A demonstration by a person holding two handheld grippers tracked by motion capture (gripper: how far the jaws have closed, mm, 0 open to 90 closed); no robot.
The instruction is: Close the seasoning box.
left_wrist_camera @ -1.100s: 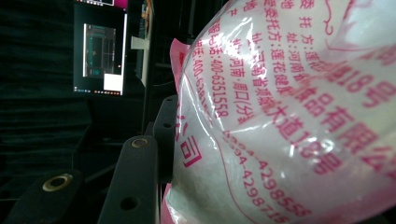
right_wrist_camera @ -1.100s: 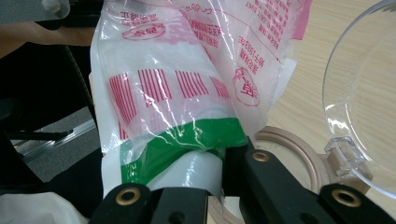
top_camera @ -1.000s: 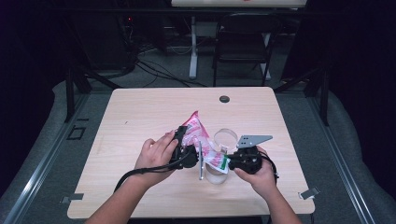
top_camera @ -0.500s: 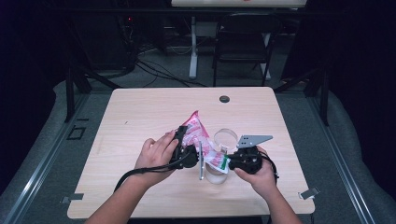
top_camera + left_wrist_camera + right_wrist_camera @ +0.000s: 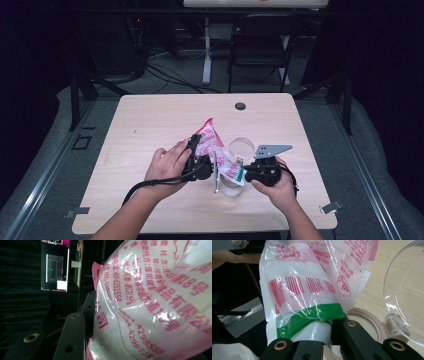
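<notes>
While both claws have the pink-printed plastic bag (image 5: 214, 150) hoisted off the counter (image 5: 150, 125), I'd call this the pouring stage: tipping whatever white powdery stuff is inside toward the clear jar (image 5: 235, 177) sitting right under the bag's lower end. My left claw (image 5: 202, 162) is clamped around the fat upper body of the bag; in the left gripper view the bag (image 5: 155, 302) bulges right up against the one jaw I can see, so the grip is on a wide chunk, not pinched flat. My right claw (image 5: 332, 332) is squeezed tight on the green-striped bottom corner of the bag (image 5: 307, 290), with the film bunched between the jaws. Relative to the jar, the bag hangs slanted just above it, low end near the mouth, high end rising up and away toward the left hand (image 5: 167, 162). The jar's clear hinged lid (image 5: 404, 290) stands open just beside the bag. Next move, I reckon, needs that corner lined up over the jar's opening and the left side lifted gently, otherwise powder ends up all over the counter. Can't tell whether the corner is actually cut open yet.
</notes>
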